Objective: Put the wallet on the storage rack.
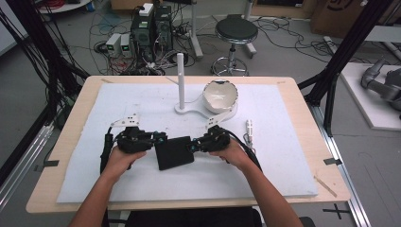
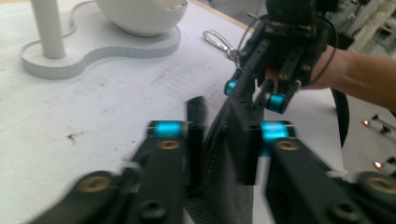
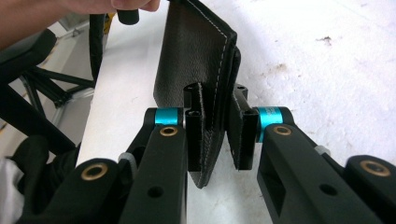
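A black leather pouch [image 1: 174, 153] lies near the middle of the white mat, between my two grippers. My left gripper [image 1: 158, 138] reaches in from its left edge. In the left gripper view the pouch [image 2: 224, 186] stands between the jaws of the left gripper [image 2: 222, 135], which sit slightly apart from it, open. My right gripper [image 1: 193, 145] meets the pouch's upper right corner. In the right gripper view the right gripper [image 3: 219, 126] is shut on the stitched edge of the pouch [image 3: 191, 60]. That same right gripper [image 2: 254, 93] shows farther off in the left gripper view.
A white stand with an upright post [image 1: 180, 78] and a white bowl [image 1: 219, 97] sits at the back of the mat [image 1: 283, 165]. A small white item with a metal clip [image 1: 248, 127] lies right of my right hand. A stool [image 1: 235, 30] stands beyond the table.
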A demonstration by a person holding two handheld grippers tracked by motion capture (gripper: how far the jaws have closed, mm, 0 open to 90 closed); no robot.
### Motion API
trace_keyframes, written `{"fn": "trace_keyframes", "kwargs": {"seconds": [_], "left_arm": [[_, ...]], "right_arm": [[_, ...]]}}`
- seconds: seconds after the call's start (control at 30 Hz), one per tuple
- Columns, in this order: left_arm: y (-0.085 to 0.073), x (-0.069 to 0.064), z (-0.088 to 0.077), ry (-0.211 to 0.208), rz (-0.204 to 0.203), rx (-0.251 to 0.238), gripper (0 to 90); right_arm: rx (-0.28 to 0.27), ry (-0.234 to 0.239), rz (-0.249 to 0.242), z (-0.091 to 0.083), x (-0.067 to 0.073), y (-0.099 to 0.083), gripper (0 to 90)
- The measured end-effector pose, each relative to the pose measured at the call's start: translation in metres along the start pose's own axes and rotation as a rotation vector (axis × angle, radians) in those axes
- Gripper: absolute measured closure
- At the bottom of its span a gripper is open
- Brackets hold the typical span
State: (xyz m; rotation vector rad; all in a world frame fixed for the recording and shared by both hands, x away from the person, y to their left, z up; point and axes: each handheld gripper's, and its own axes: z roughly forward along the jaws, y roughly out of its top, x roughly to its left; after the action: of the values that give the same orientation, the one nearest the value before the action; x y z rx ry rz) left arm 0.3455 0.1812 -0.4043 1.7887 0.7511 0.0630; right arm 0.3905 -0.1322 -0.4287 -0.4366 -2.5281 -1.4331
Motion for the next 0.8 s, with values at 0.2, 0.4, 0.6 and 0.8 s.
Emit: {"fn": "trace_keyframes", "kwargs": {"seconds": [0.2, 0.4, 0.6, 0.8], "left_arm": [[-0.008, 0.009, -0.005, 0.031, -0.074, 0.022, 37.2], [-0.019, 0.007, -0.002, -0.061, -0.066, 0.037, 61.9], [-0.018, 0.004, -0.005, -0.107, 0.0, 0.029, 76.5], [-0.017, 0.003, -0.005, -0.136, 0.046, 0.015, 78.0]], "right_arm": [[0.005, -0.006, -0.016, -0.001, 0.003, 0.001, 79.7], [0.003, -0.005, -0.006, 0.0, 0.003, 0.001, 79.3], [0.008, -0.03, -0.012, -0.001, 0.003, 0.0, 72.9], [0.008, -0.098, -0.011, 0.006, 0.002, -0.001, 39.6]]}}
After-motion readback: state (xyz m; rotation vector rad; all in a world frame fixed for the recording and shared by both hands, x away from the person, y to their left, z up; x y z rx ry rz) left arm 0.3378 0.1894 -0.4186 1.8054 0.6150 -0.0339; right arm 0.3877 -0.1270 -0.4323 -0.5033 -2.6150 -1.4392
